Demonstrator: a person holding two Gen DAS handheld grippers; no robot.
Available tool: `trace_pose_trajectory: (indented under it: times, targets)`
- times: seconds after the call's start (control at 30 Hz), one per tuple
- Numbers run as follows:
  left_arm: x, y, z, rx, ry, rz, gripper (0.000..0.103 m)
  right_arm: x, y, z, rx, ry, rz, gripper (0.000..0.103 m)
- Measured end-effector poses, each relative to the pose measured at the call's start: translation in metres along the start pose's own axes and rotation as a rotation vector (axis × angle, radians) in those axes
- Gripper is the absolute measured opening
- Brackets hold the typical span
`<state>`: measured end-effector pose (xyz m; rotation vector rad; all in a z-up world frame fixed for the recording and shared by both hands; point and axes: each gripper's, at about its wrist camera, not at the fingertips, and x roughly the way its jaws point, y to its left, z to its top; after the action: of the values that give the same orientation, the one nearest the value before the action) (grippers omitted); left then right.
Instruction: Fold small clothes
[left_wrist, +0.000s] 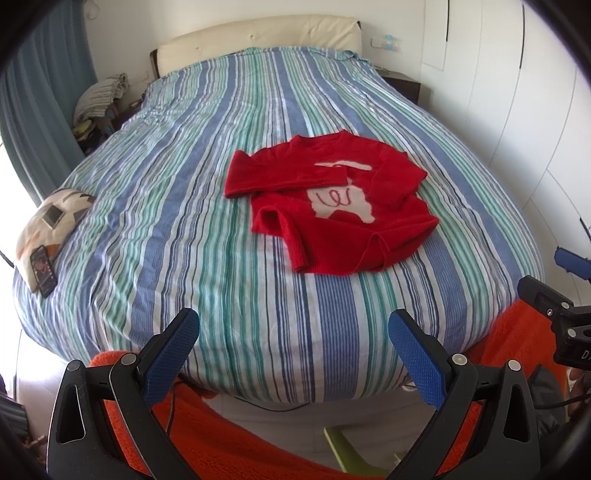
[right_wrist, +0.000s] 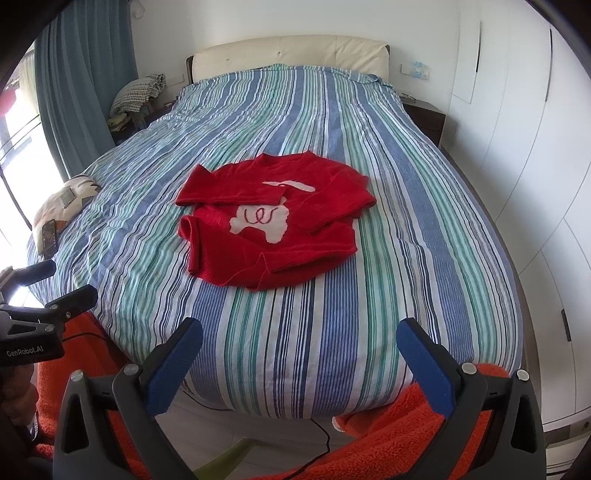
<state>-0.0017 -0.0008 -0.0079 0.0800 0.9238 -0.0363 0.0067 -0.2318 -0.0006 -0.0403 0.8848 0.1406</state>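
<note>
A small red sweater (left_wrist: 332, 206) with a white animal patch lies on the striped bed (left_wrist: 207, 206), both sleeves folded across its chest. It also shows in the right wrist view (right_wrist: 273, 225). My left gripper (left_wrist: 293, 325) is open and empty, held back over the foot of the bed, well short of the sweater. My right gripper (right_wrist: 299, 332) is open and empty too, also at the foot of the bed. The right gripper shows at the right edge of the left view (left_wrist: 554, 291), and the left gripper at the left edge of the right view (right_wrist: 48, 280).
A patterned cushion (left_wrist: 48, 225) with a phone (left_wrist: 42, 271) lies at the bed's left edge. An orange blanket (left_wrist: 236, 435) lies below the bed's foot. White wardrobes (right_wrist: 524, 155) stand along the right, a blue curtain (right_wrist: 81, 88) on the left, a nightstand (right_wrist: 424, 118) by the headboard.
</note>
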Motion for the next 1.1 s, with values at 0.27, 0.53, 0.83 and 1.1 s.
trace_pose_trajectory:
  times: [0.27, 0.53, 0.83, 1.1]
  targets:
    - [0.0013, -0.0036, -0.0032, 0.006, 0.007, 0.000, 0.102, 0.0041, 0.0039, -0.0012, -0.004, 0.010, 0.006, 0.103]
    - [0.0006, -0.0032, -0.0030, 0.004, 0.006, -0.003, 0.102, 0.0030, 0.0010, -0.0004, 0.005, 0.005, 0.006, 0.103]
    - [0.0005, -0.0031, -0.0033, 0.003, 0.007, -0.004, 0.102, 0.0038, 0.0034, -0.0023, -0.001, 0.013, 0.013, 0.103]
    - [0.0014, -0.0040, -0.0061, 0.008, 0.011, -0.007, 0.102, 0.0074, 0.0055, -0.0039, -0.001, 0.020, 0.014, 0.103]
